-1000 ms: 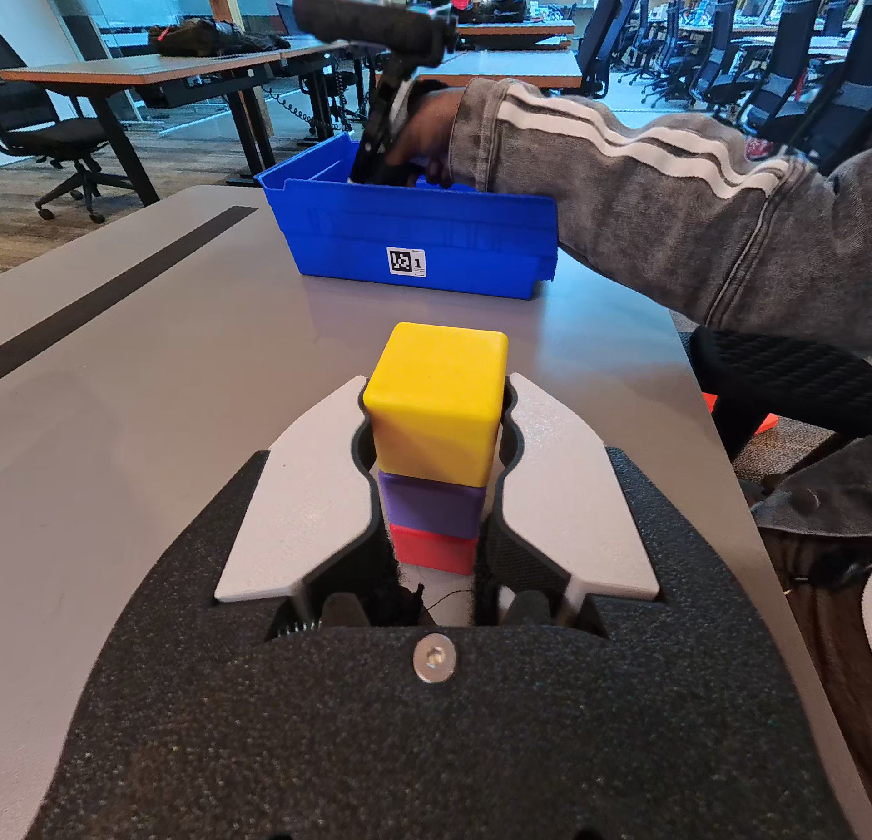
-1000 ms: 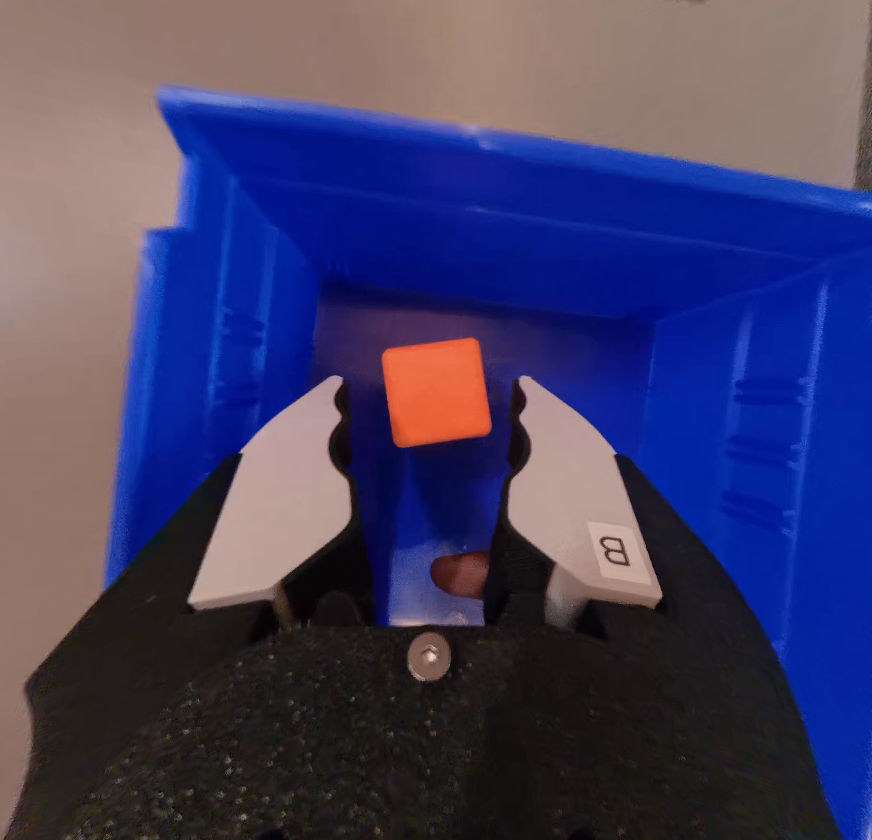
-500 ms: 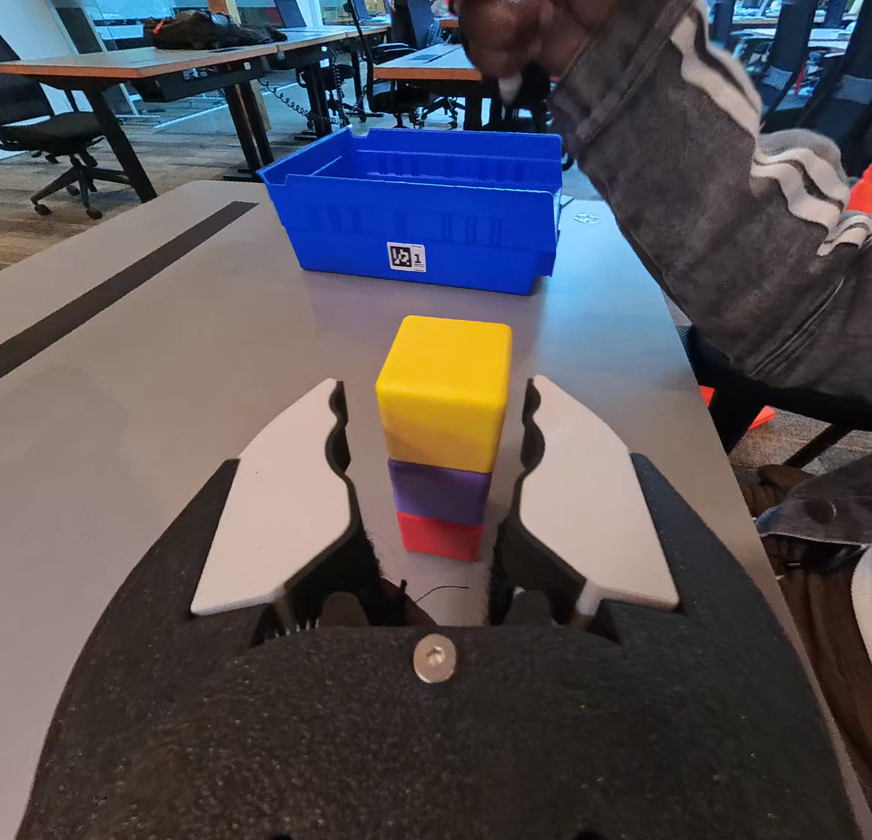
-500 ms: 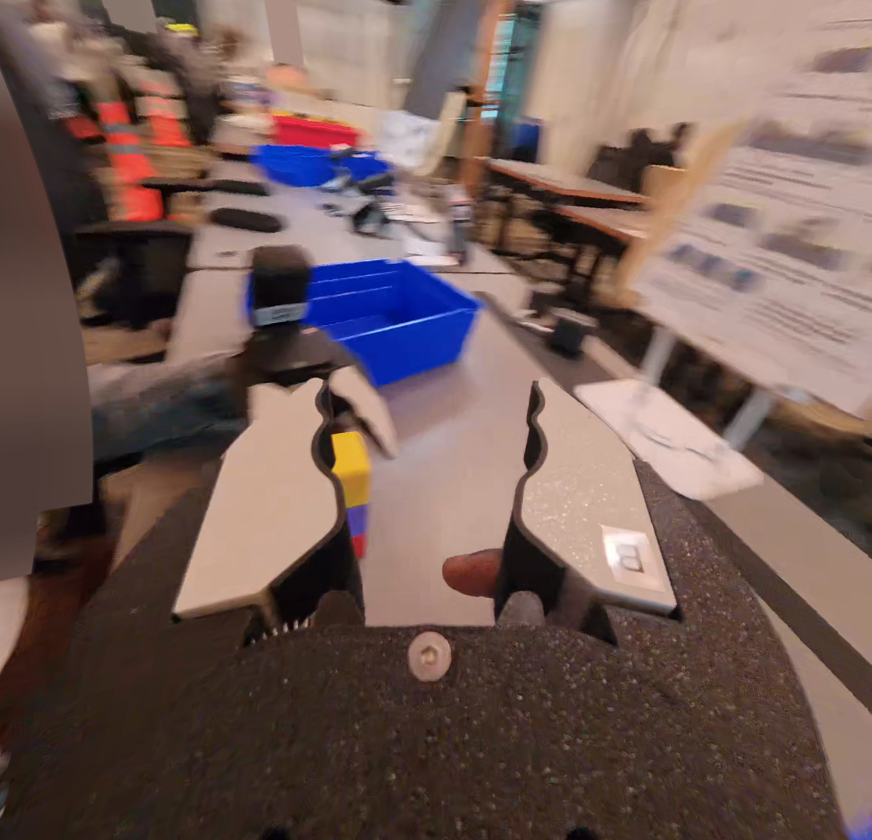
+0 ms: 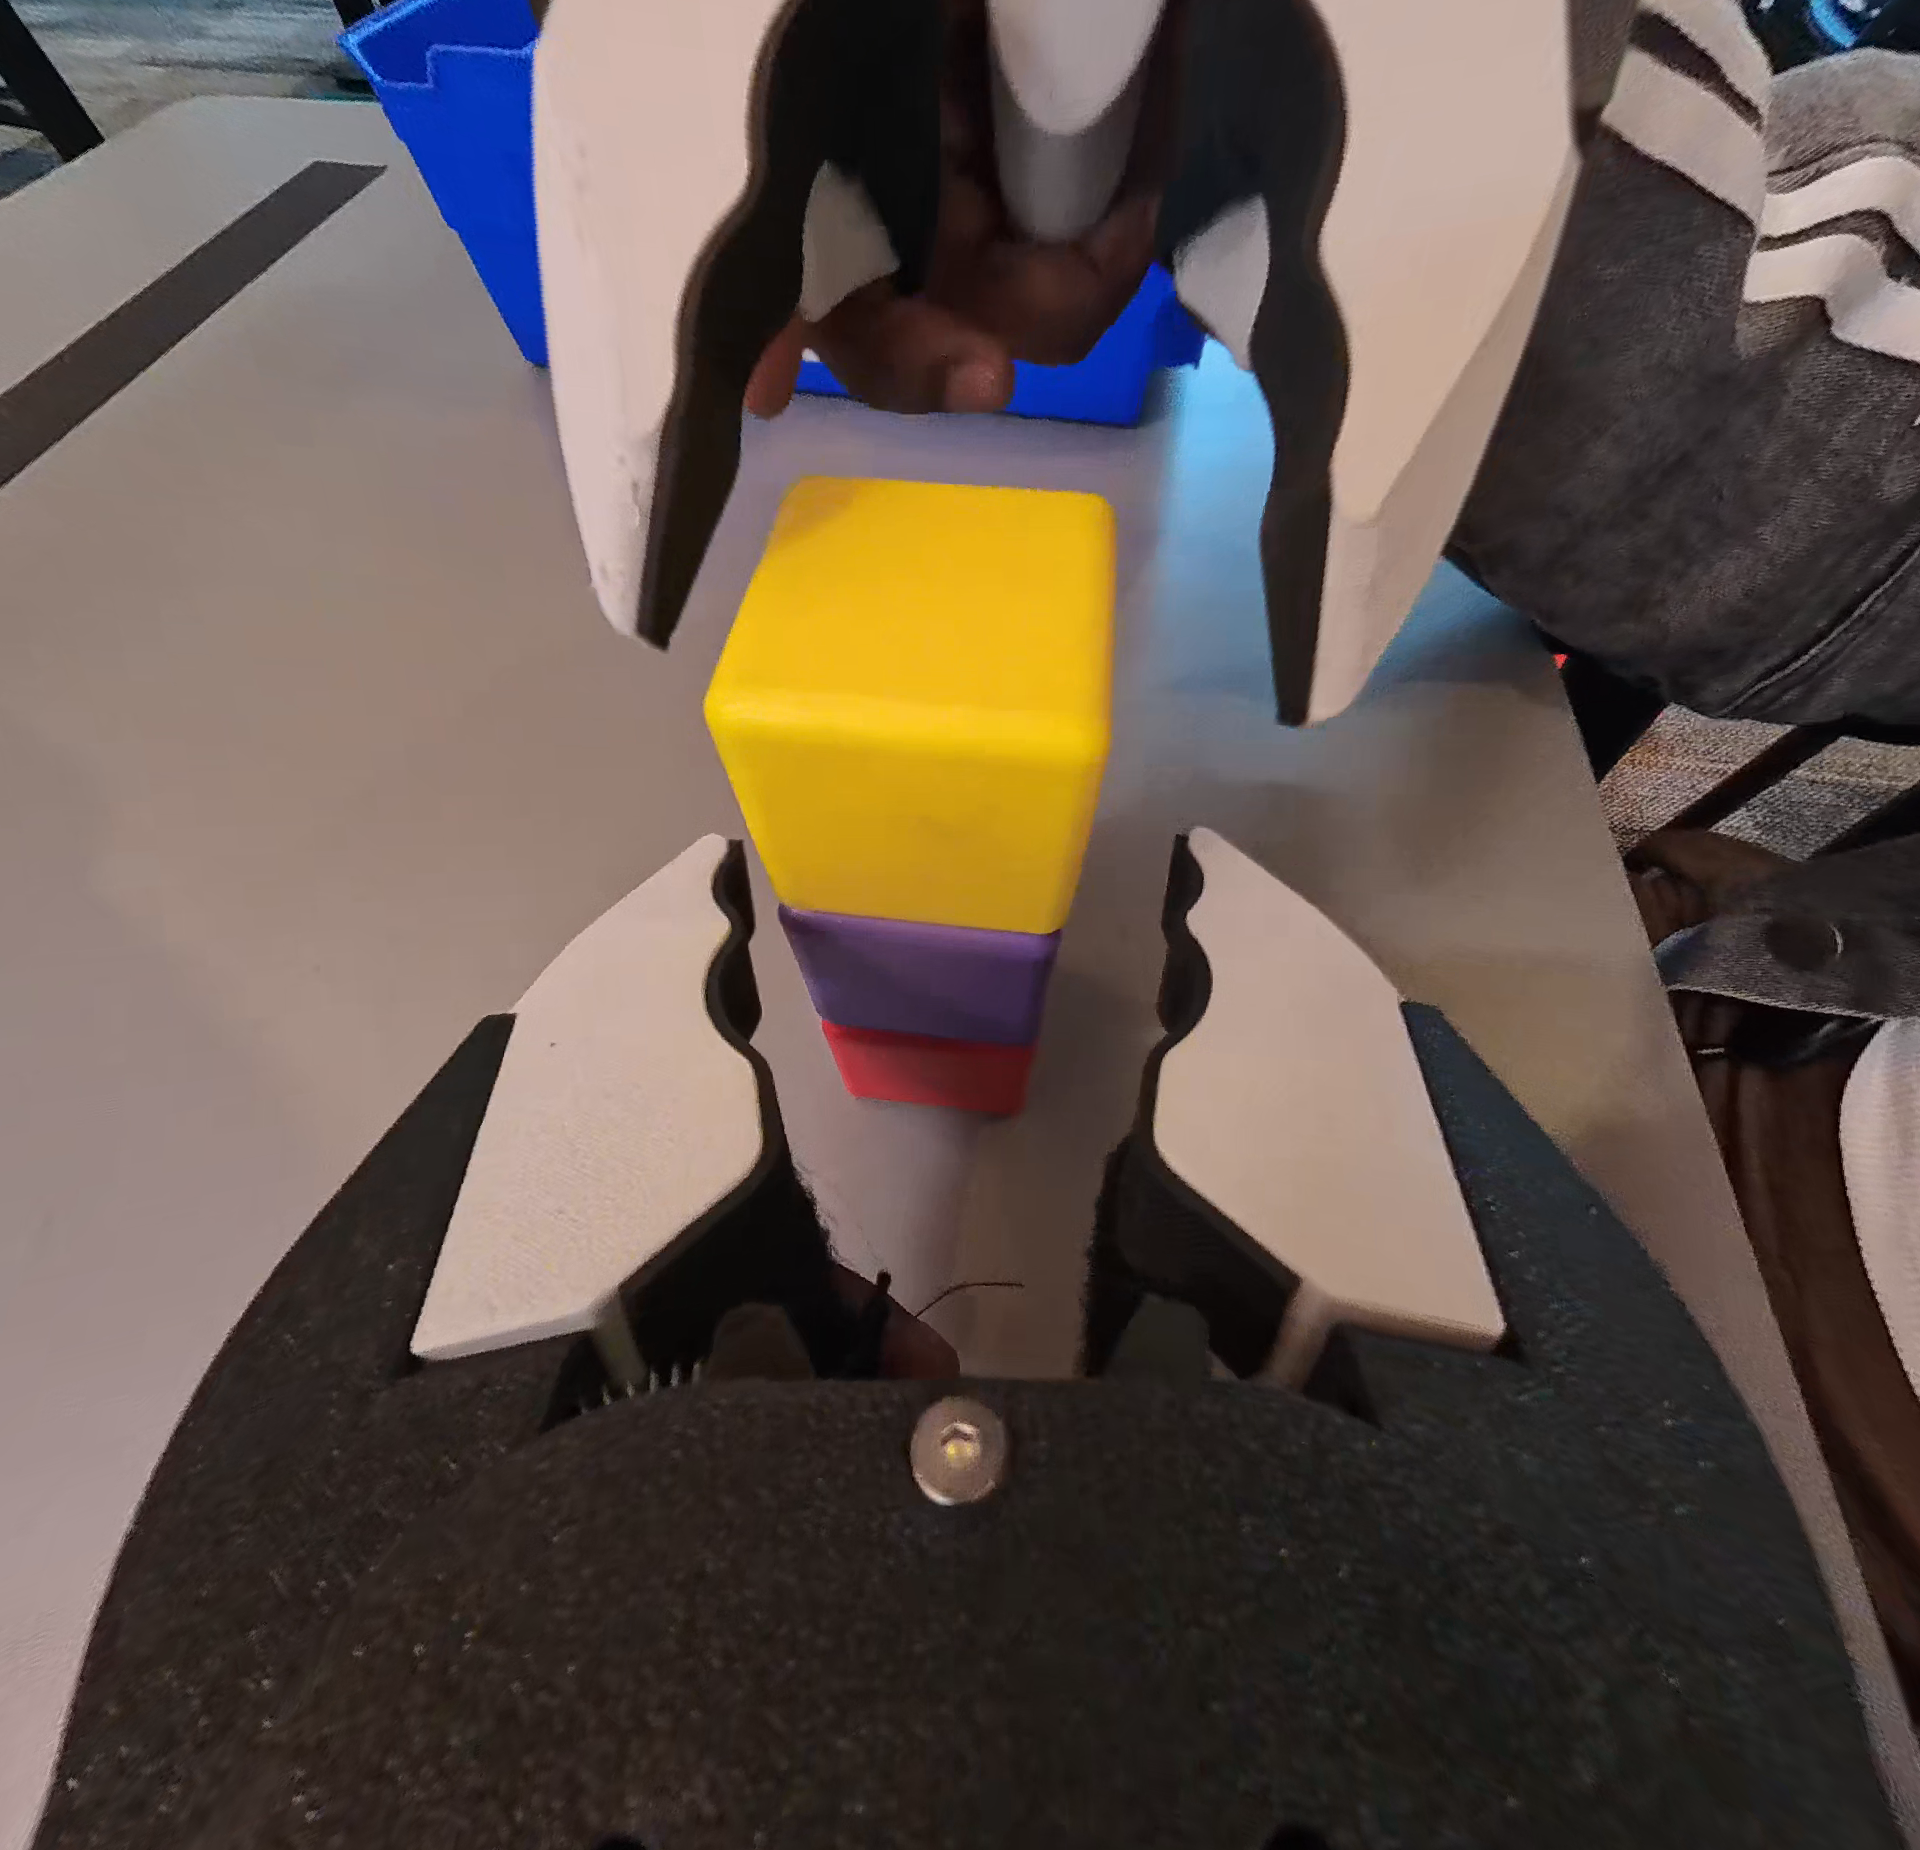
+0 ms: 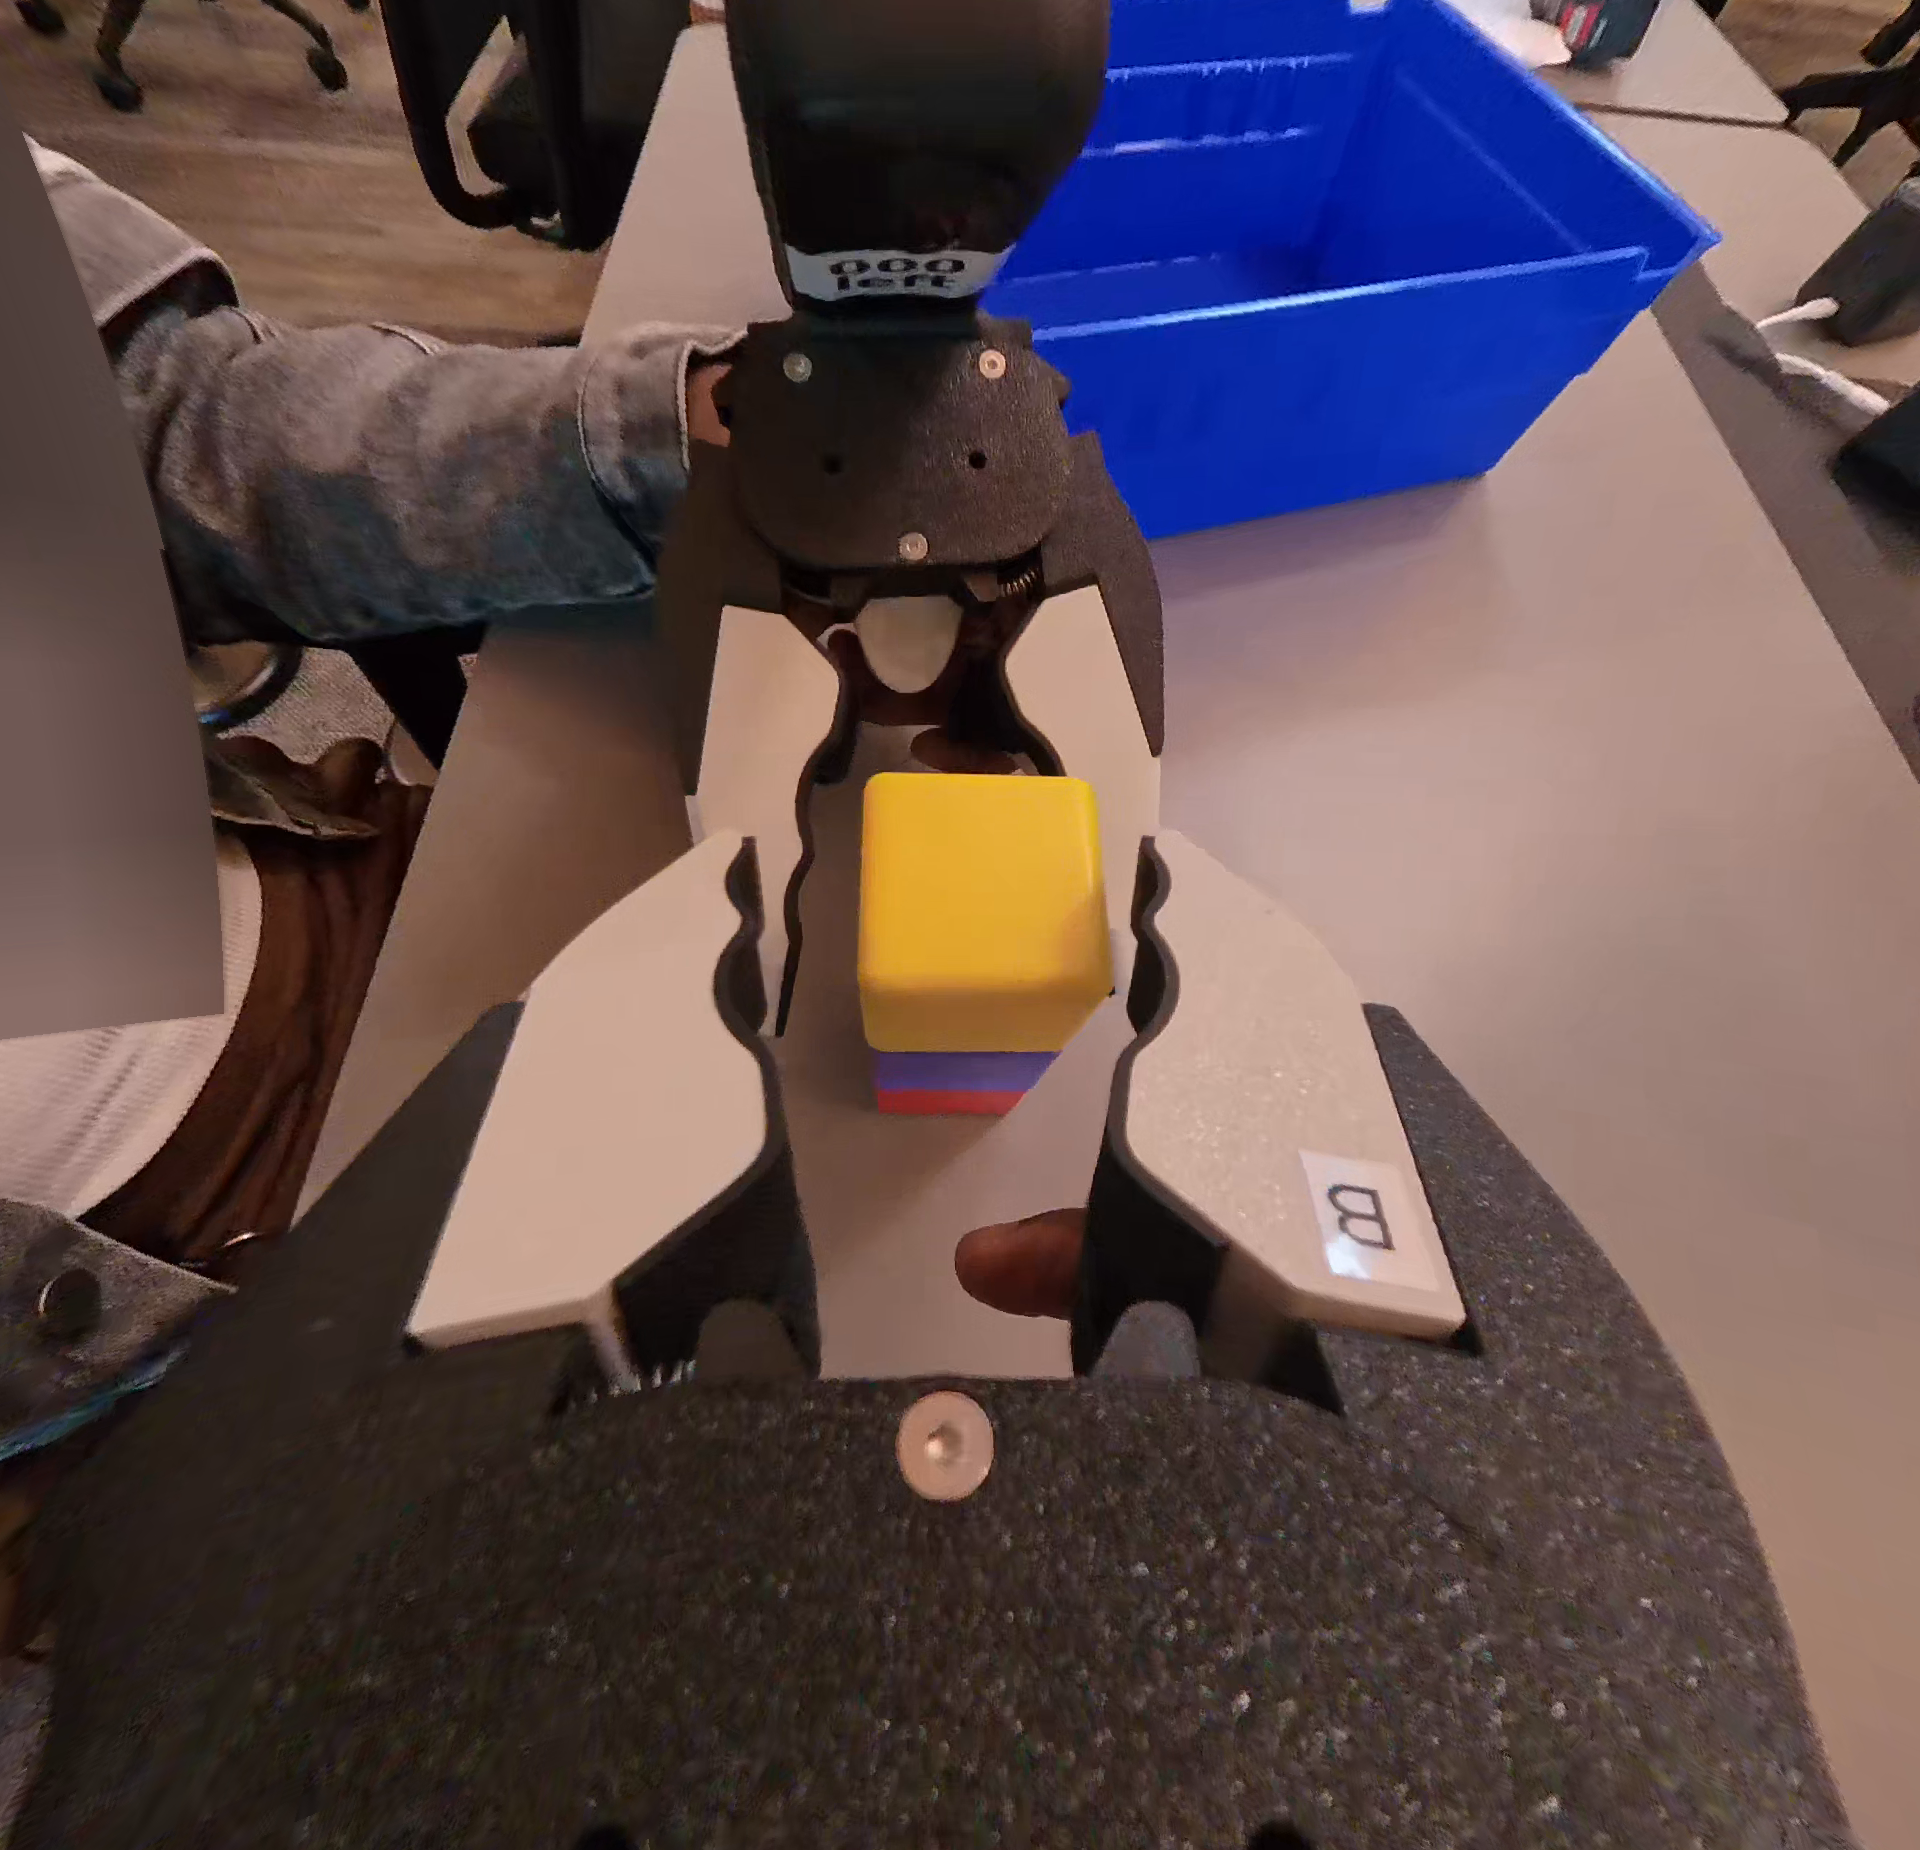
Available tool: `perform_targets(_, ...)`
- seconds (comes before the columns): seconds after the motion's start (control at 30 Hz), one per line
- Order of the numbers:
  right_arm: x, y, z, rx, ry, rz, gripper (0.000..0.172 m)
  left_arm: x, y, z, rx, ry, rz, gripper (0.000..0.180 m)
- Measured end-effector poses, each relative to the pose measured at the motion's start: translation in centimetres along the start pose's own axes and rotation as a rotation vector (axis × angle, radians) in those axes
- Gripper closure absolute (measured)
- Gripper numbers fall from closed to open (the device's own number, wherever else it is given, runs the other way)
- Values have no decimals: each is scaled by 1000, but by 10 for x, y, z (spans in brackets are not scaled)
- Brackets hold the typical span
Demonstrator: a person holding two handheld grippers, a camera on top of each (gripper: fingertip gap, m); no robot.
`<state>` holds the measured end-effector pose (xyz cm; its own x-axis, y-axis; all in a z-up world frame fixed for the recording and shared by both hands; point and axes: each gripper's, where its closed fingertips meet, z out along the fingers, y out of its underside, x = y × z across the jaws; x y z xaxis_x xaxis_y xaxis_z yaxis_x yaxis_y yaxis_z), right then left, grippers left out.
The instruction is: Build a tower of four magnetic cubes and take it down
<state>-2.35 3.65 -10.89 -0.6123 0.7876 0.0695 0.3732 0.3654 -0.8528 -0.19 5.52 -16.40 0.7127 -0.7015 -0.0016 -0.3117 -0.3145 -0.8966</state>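
A tower of three cubes stands on the grey table: a yellow cube on top, a purple cube under it and a red cube at the bottom. My left gripper is open, with a gap between each pad and the tower. My right gripper reaches in from the far side, open, with its fingers on either side of the yellow cube. In the right wrist view the right gripper straddles the yellow cube without clamping it. The left gripper faces it, open.
A blue bin stands on the table behind the tower and also shows in the left wrist view. A person's grey sleeve is at the right. A black stripe crosses the table at the left. Dark items lie beyond the bin. Spacing between my two grippers at the tips: around 6 cm.
My left gripper opened off the yellow cube and left it on the tower. My right gripper left the bin, where an orange cube lay, and swung empty over to the tower.
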Motion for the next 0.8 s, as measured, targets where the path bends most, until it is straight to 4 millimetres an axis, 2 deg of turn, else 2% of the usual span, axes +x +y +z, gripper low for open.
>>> perform_targets(0.1, 2, 6, 3, -27, 19, -8, 115, 0, 6, 4, -38, -9, 20, 109)
perform_targets(0.13, 4, 7, 3, -33, 29, -18, 123, 0, 7, 4, -44, -11, 30, 120)
perform_targets(0.17, 3, 7, 3, -32, 28, -28, 123, -1, 7, 3, -47, -25, 40, 131)
perform_targets(0.53, 5, 4, -4, -23, 92, -63, 124, 1, 8, 4, -47, -10, 24, 131)
perform_targets(0.6, 6, -23, -23, 142, 125, -65, 124, 2, 8, 3, -49, -6, 35, 131)
perform_targets(0.7, 22, -61, -78, 363, 306, -74, 124, 2, 8, 4, -51, -8, 35, 131)
perform_targets(0.8, 51, -67, -142, 386, 627, -30, 124, 2, 8, 4, -52, -9, 36, 131)
